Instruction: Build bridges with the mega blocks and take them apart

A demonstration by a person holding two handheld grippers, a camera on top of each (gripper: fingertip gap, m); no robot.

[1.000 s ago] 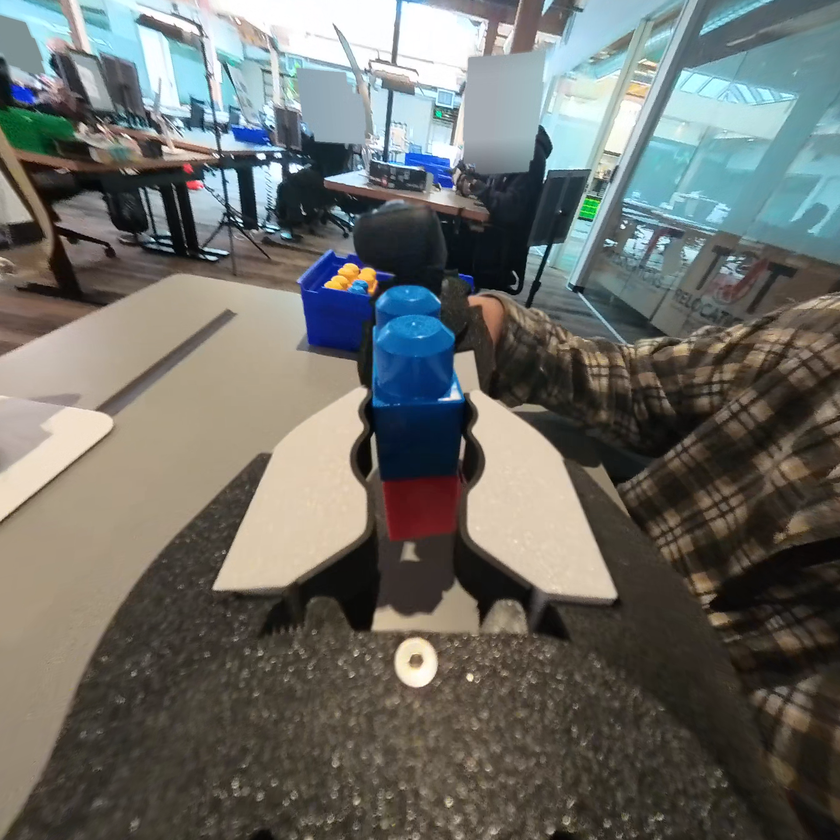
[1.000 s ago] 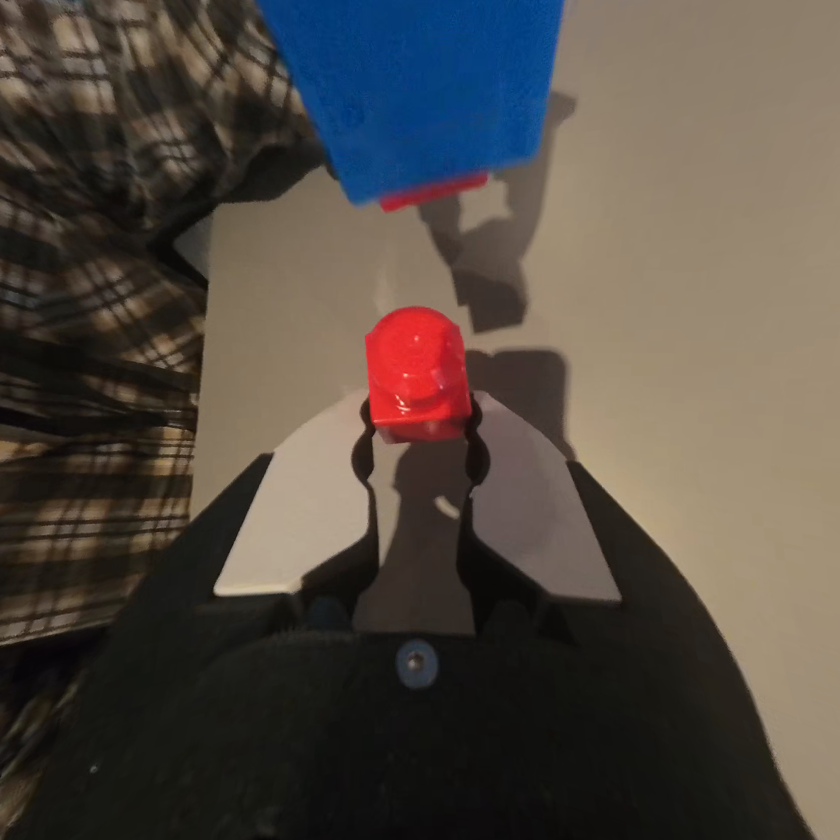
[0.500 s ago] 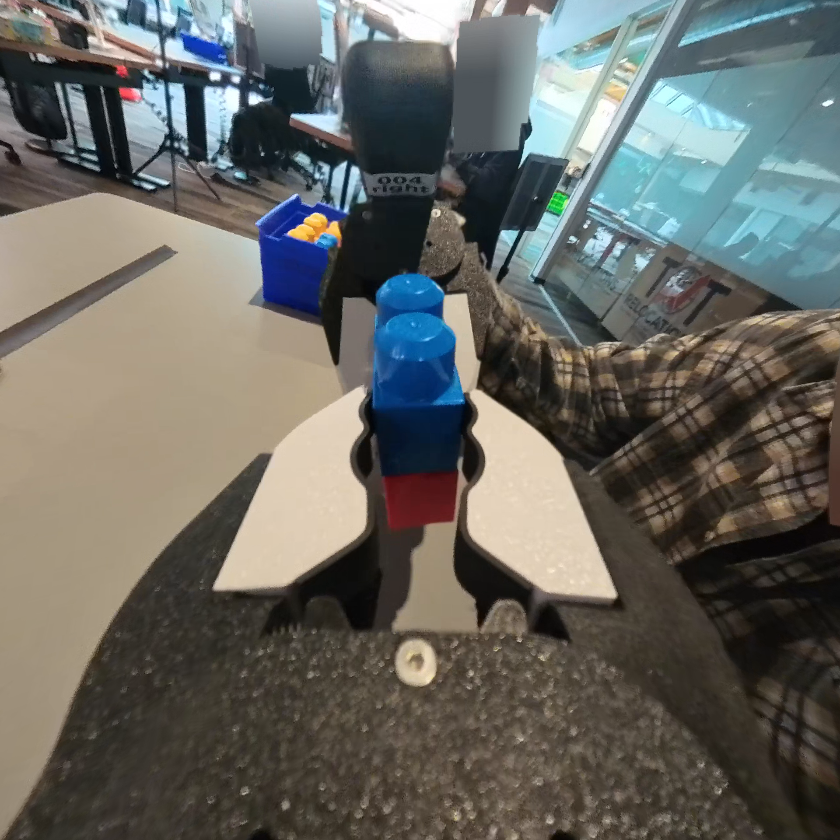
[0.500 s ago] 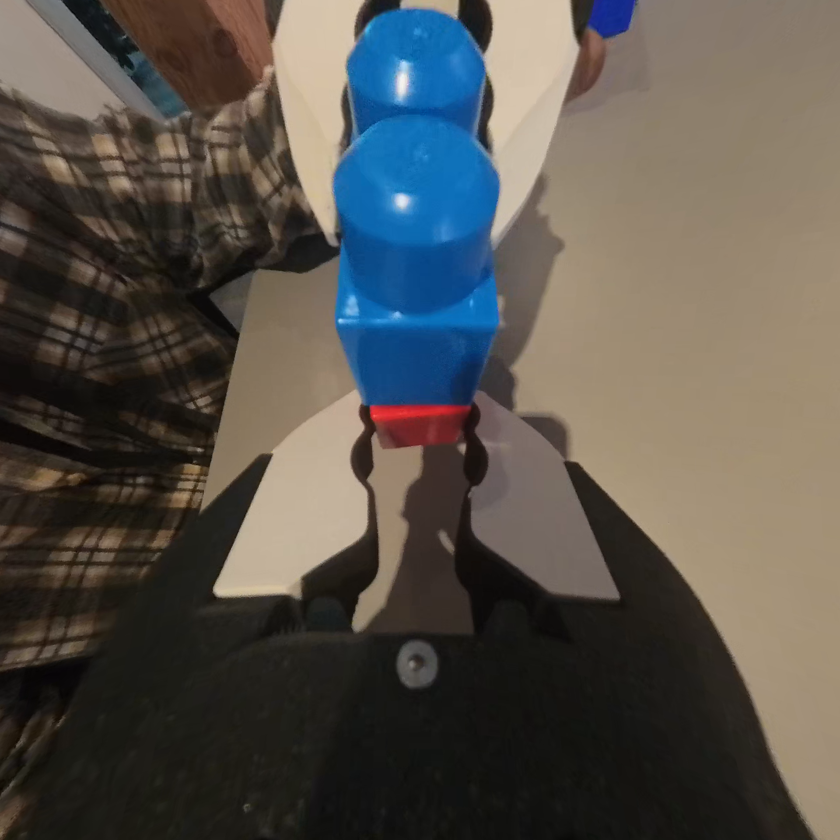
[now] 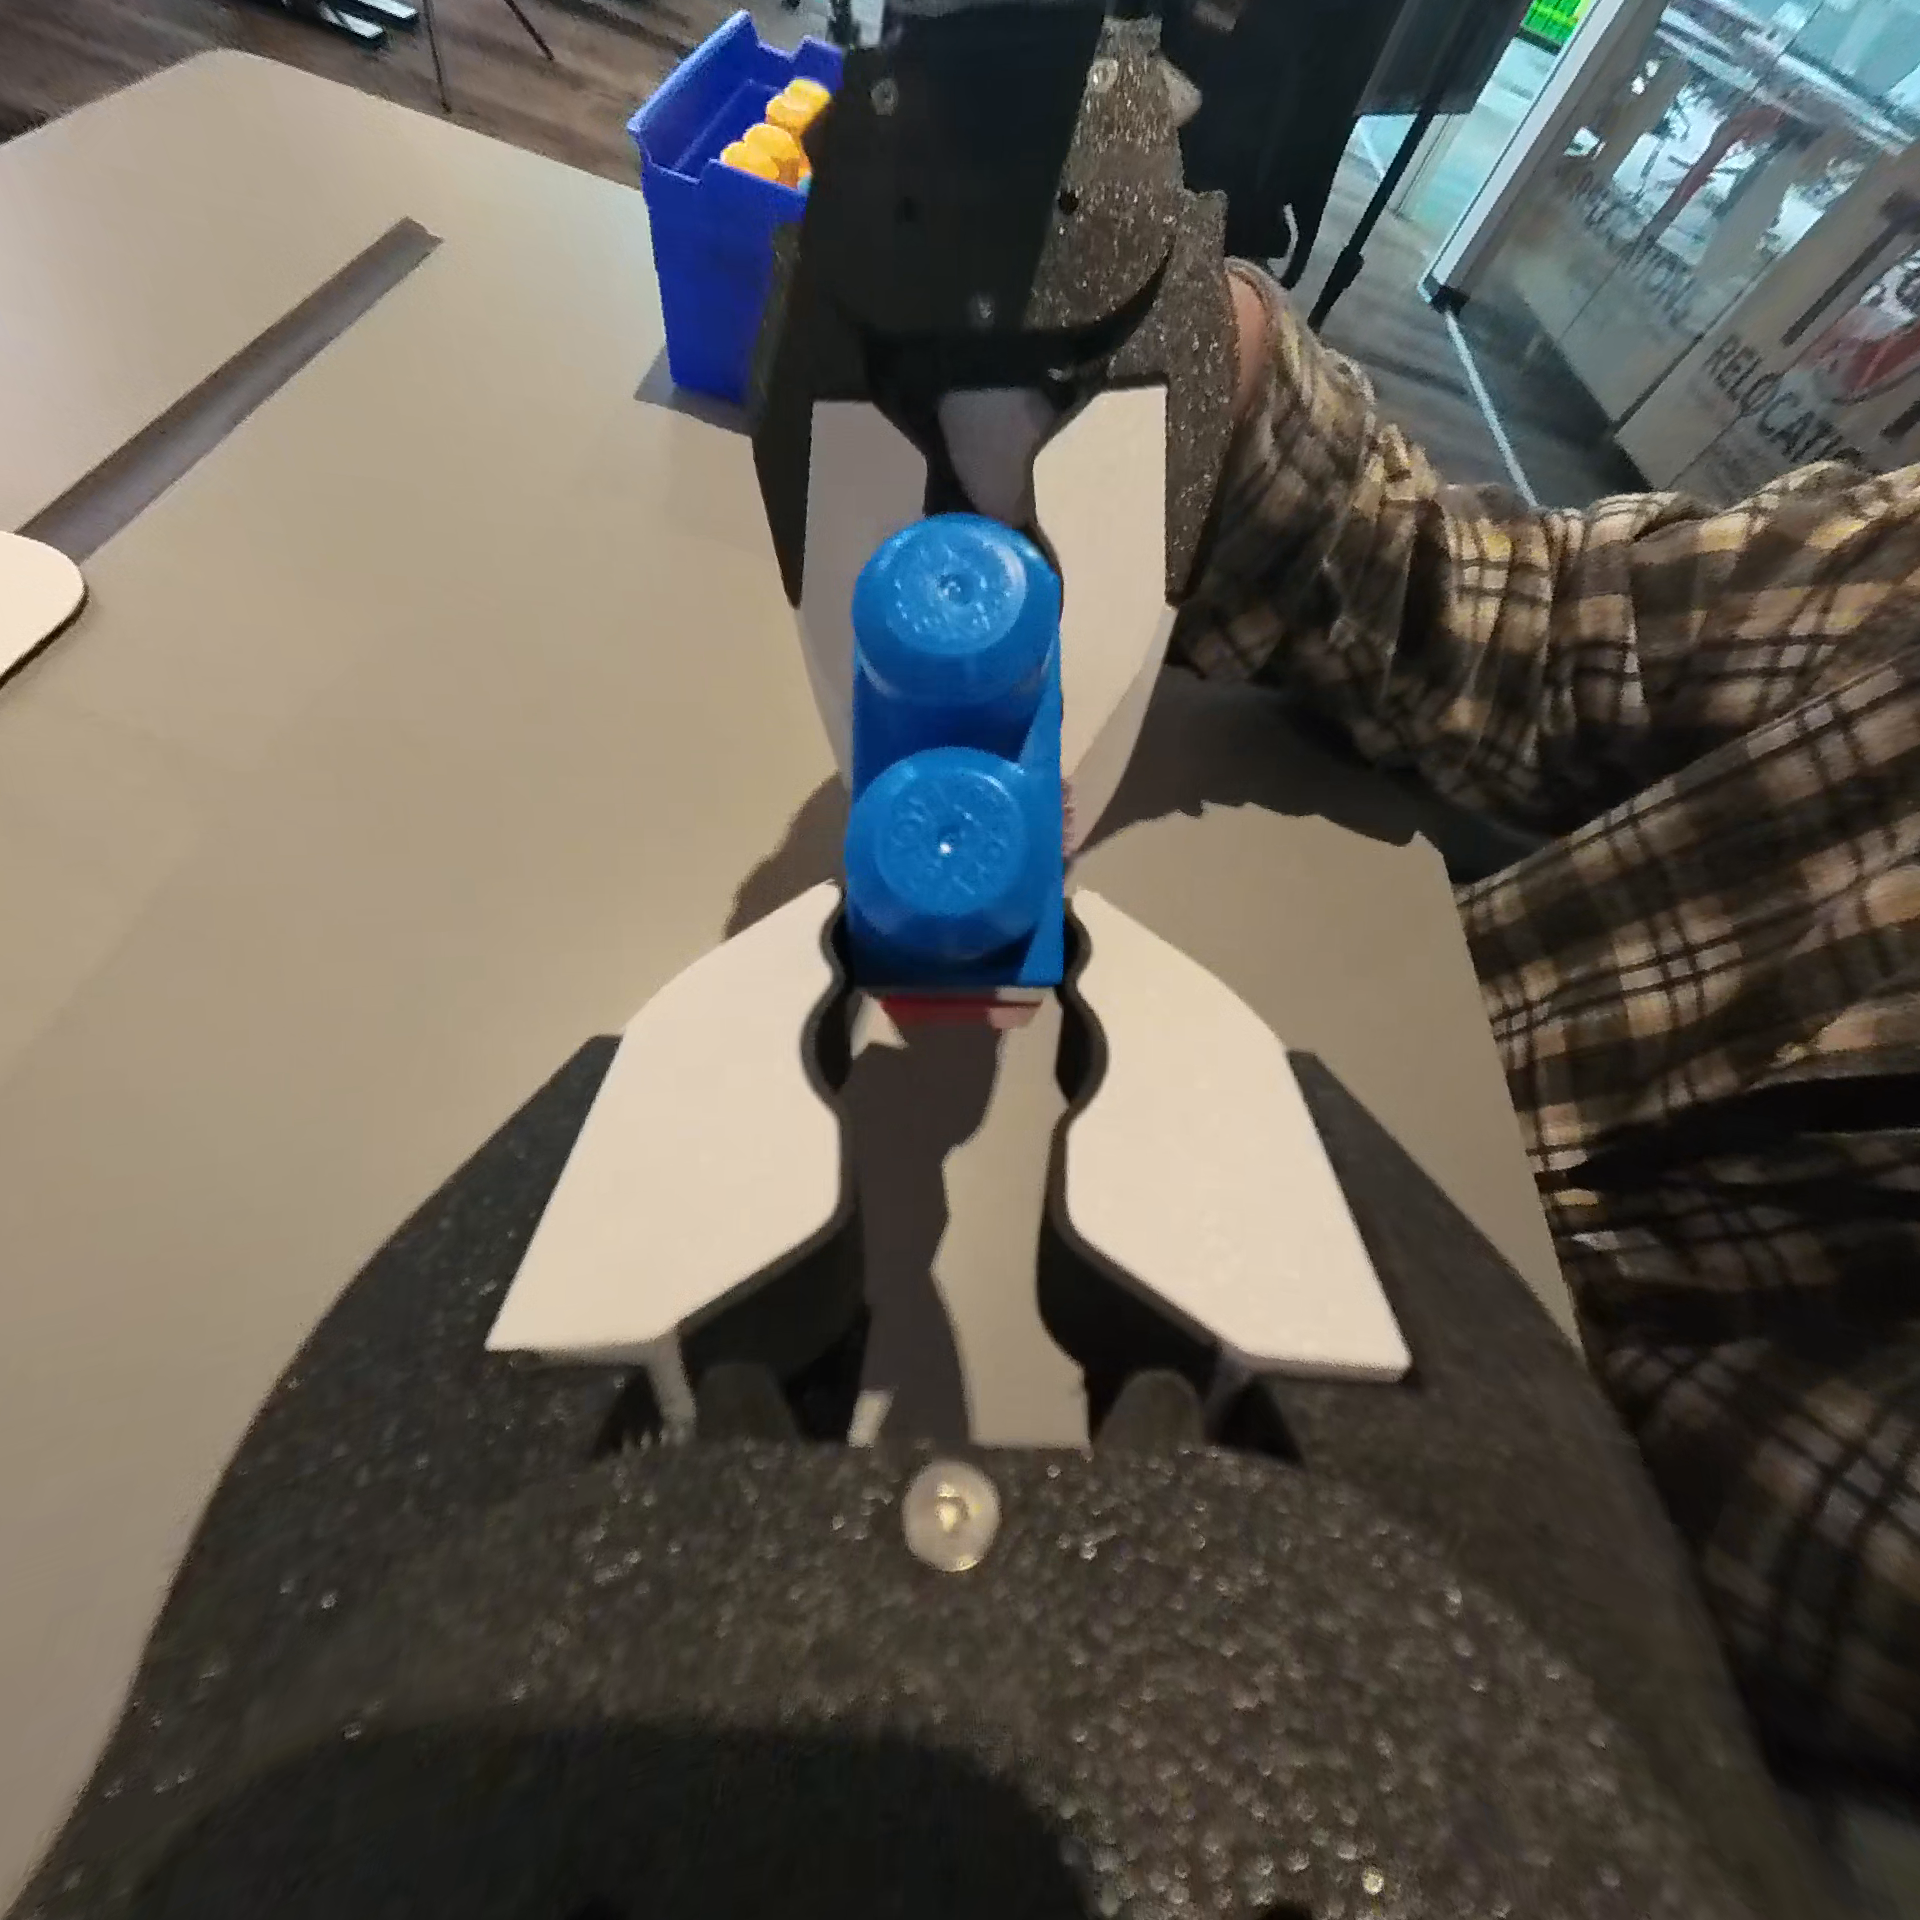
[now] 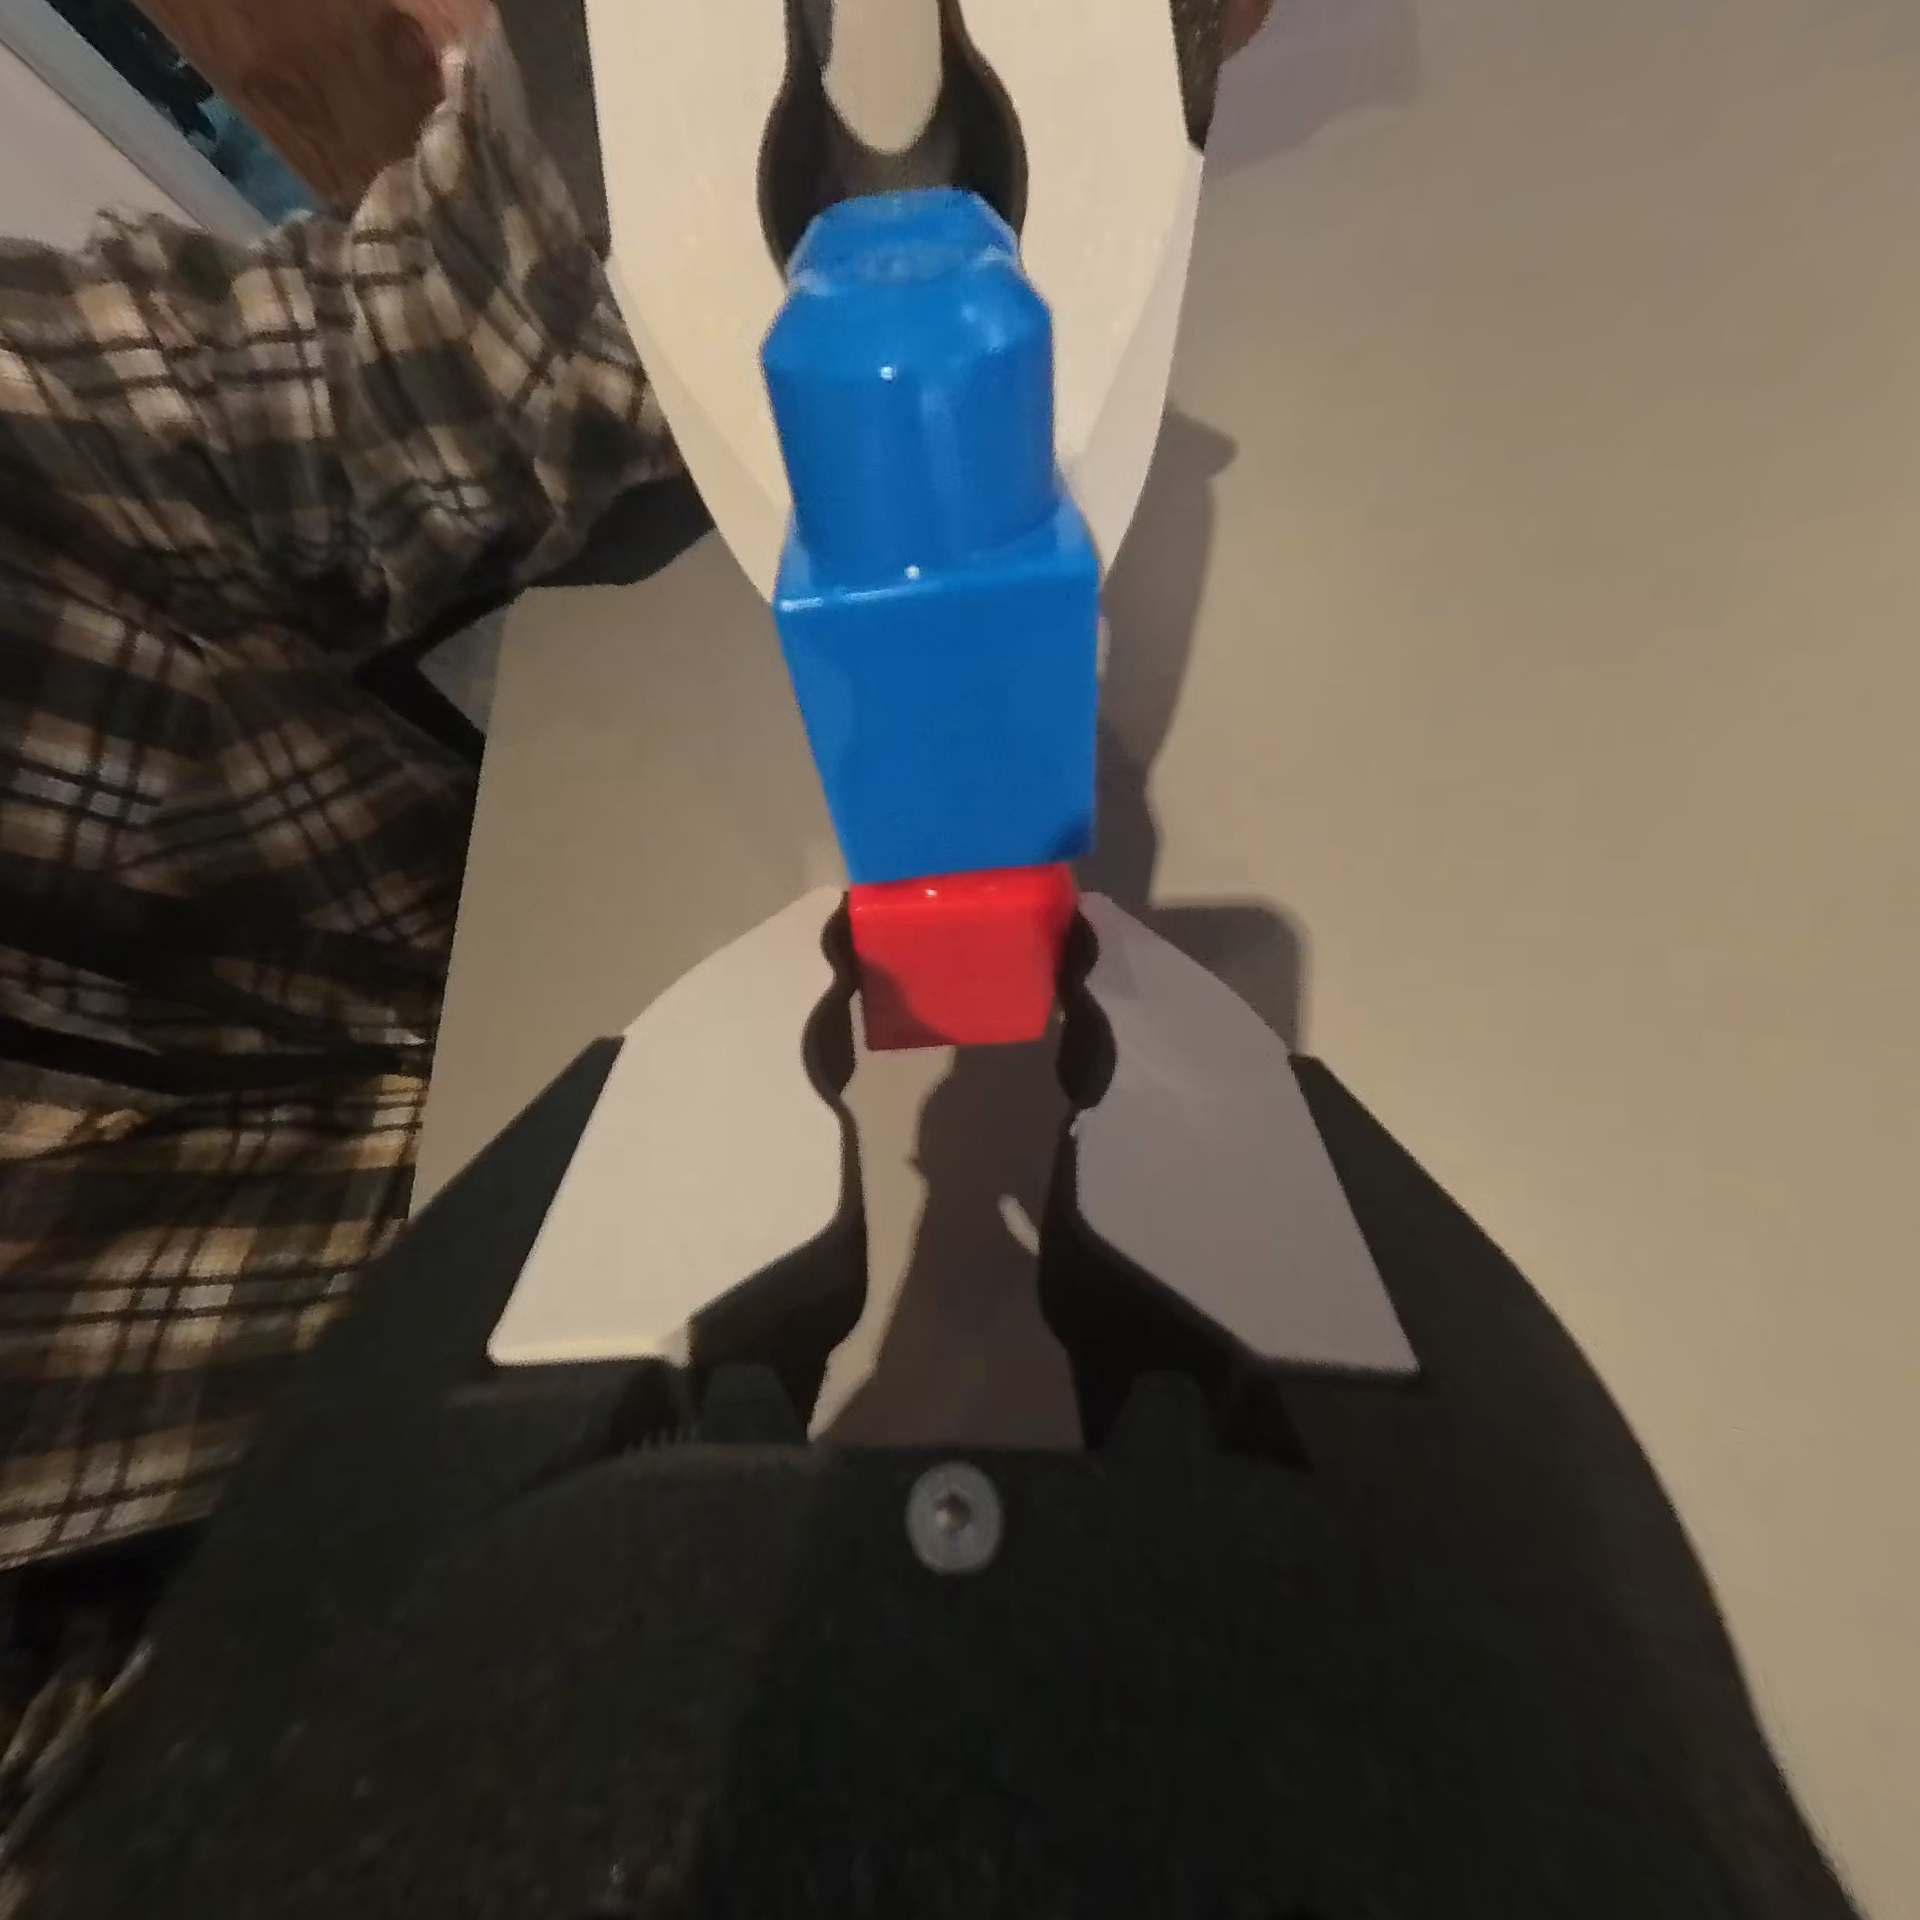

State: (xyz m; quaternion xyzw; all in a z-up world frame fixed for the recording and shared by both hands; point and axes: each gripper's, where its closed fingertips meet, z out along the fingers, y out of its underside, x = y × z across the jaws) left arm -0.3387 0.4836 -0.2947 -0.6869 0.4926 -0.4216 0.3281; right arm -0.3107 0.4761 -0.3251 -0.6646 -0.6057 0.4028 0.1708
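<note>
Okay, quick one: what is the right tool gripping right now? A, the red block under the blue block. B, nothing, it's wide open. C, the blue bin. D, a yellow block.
A: in the right wrist view the right tool pinches the red block, with the blue block seated on top.

Two-stud block (image 5: 951, 831) held above the desk (image 5: 416, 727), between both hand-held grippers; smaller block (image 6: 956, 961) beneath it; bin (image 5: 707, 260) behind, on the desk.
</note>
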